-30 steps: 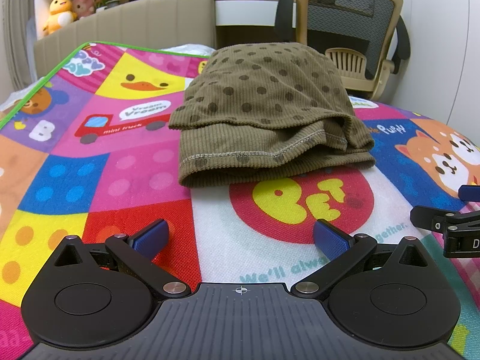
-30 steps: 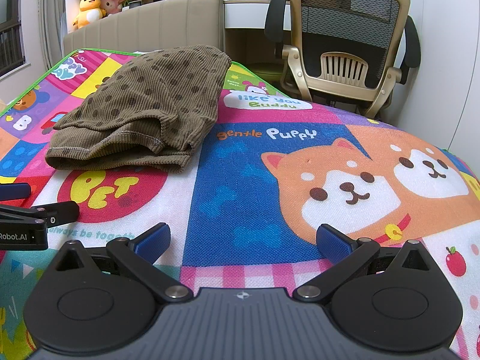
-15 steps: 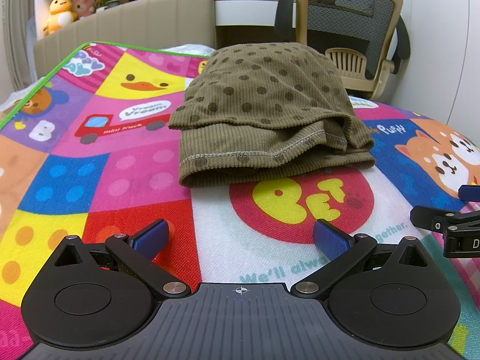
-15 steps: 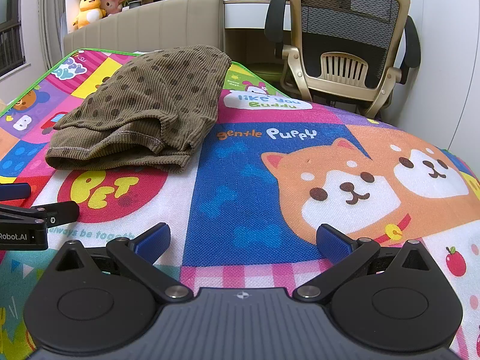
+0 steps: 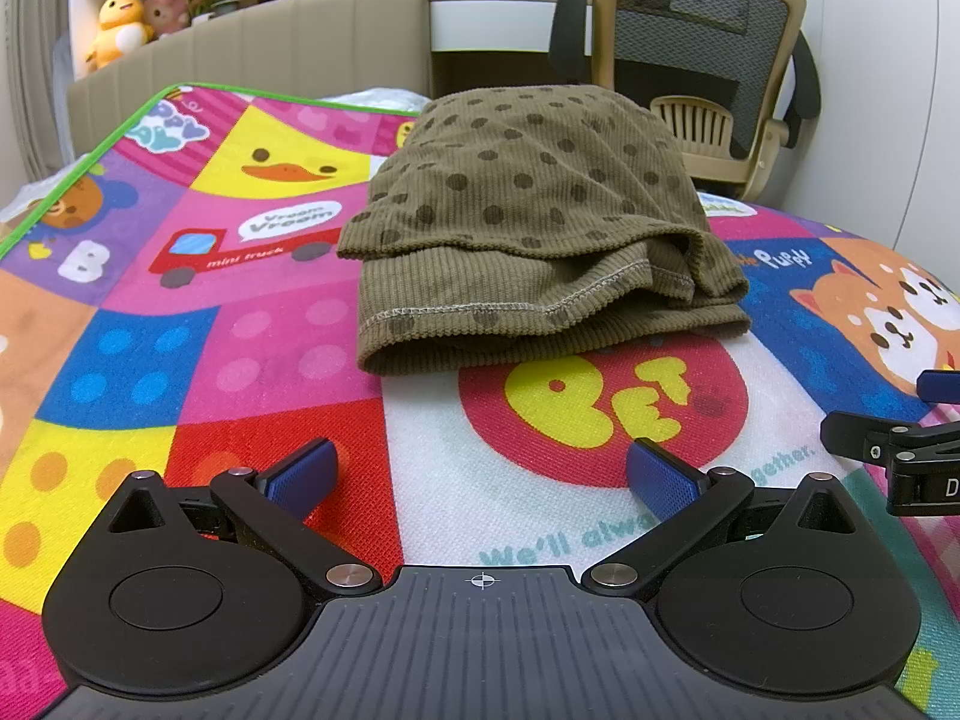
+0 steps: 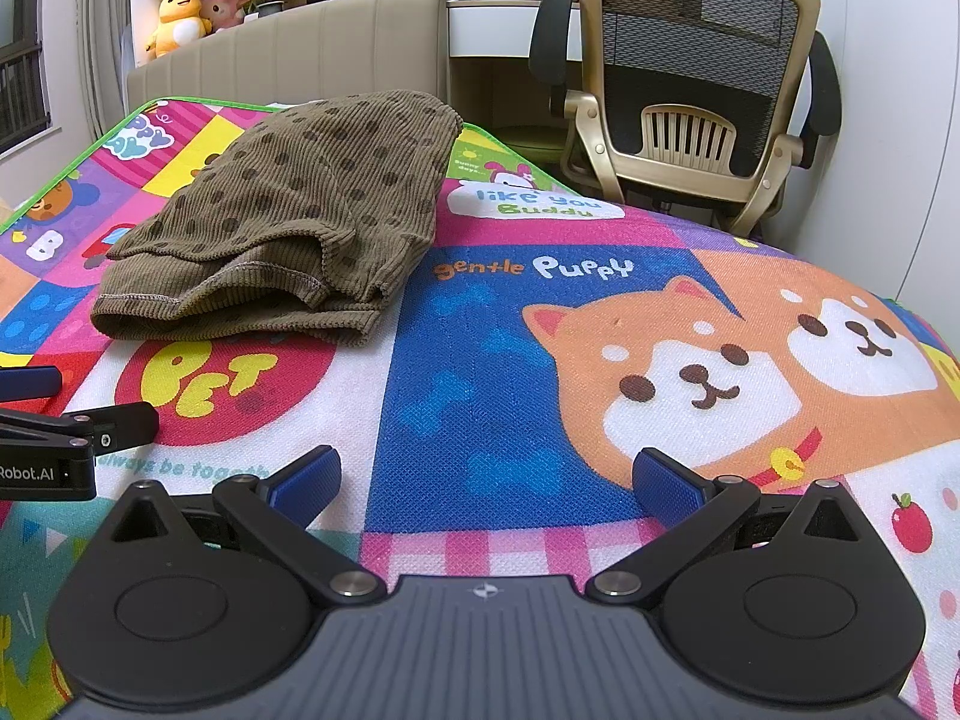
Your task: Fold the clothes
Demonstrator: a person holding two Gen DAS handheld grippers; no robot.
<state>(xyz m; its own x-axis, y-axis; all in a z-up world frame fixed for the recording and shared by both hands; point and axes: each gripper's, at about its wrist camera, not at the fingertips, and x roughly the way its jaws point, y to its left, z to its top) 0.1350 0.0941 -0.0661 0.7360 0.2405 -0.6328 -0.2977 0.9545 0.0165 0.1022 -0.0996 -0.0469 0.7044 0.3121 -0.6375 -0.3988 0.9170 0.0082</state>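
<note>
1. Left gripper (image 5: 480, 474): jaws spread wide, nothing in them, low over the cartoon play mat (image 5: 252, 348). The olive polka-dot ribbed garment (image 5: 528, 240) sits dead ahead, already bunched into a rough fold, stitched hem facing the tool.
2. The garment's long axis looks to run away from the grippers, toward the office chair (image 6: 690, 84), though the fisheye makes that iffy.
3. Right gripper (image 6: 486, 480): also wide open and empty, aimed at the puppy print; the garment lies off to its left. So I'd say the left one's closer to that near hem.
</note>
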